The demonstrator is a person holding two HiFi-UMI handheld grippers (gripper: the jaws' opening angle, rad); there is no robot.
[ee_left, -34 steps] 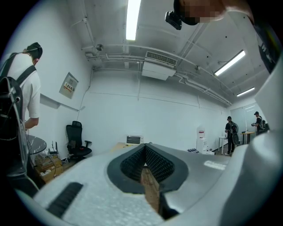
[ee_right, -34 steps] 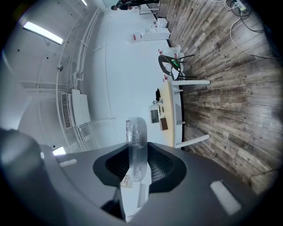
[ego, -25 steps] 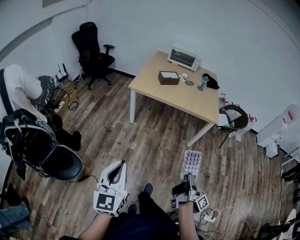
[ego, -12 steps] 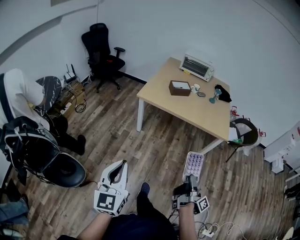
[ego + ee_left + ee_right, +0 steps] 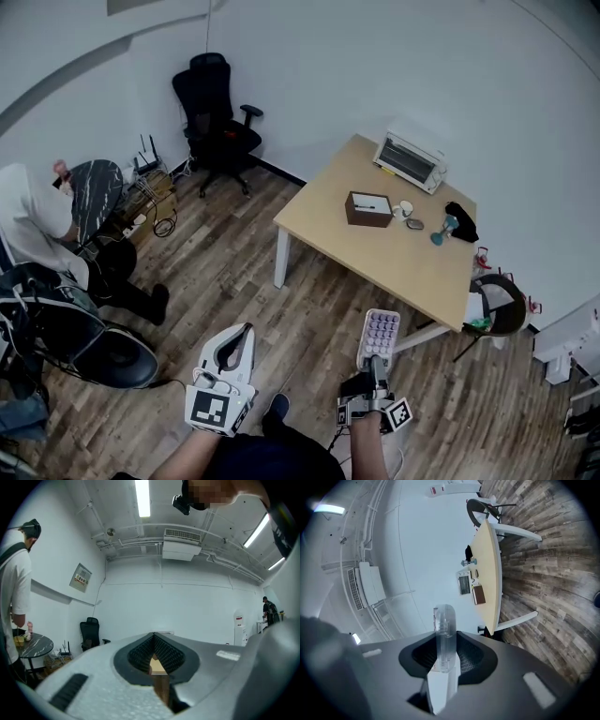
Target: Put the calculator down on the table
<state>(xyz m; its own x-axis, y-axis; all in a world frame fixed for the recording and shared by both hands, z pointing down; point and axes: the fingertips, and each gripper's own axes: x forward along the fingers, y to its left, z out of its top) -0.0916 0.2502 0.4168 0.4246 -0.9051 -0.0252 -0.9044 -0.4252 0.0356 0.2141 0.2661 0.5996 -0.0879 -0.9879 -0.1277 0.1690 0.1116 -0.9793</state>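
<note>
Right gripper point(image 5: 375, 360) clamps the calculator point(image 5: 381, 330) by its lower end, in mid-air short of the table point(image 5: 375, 246); probably light, stiff, slick plastic, so that end-grip suits; left gripper point(image 5: 246, 330) closed, empty.

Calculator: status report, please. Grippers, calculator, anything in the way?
Right gripper shut on calculator, held above floor. Left gripper shut, empty. Table ahead, box on its far half.

The table point(image 5: 375, 258) has drifted down and rightward in the frame, its near edge now just above the calculator point(image 5: 380, 330) (the black chair point(image 5: 220, 112) slid right too).
</note>
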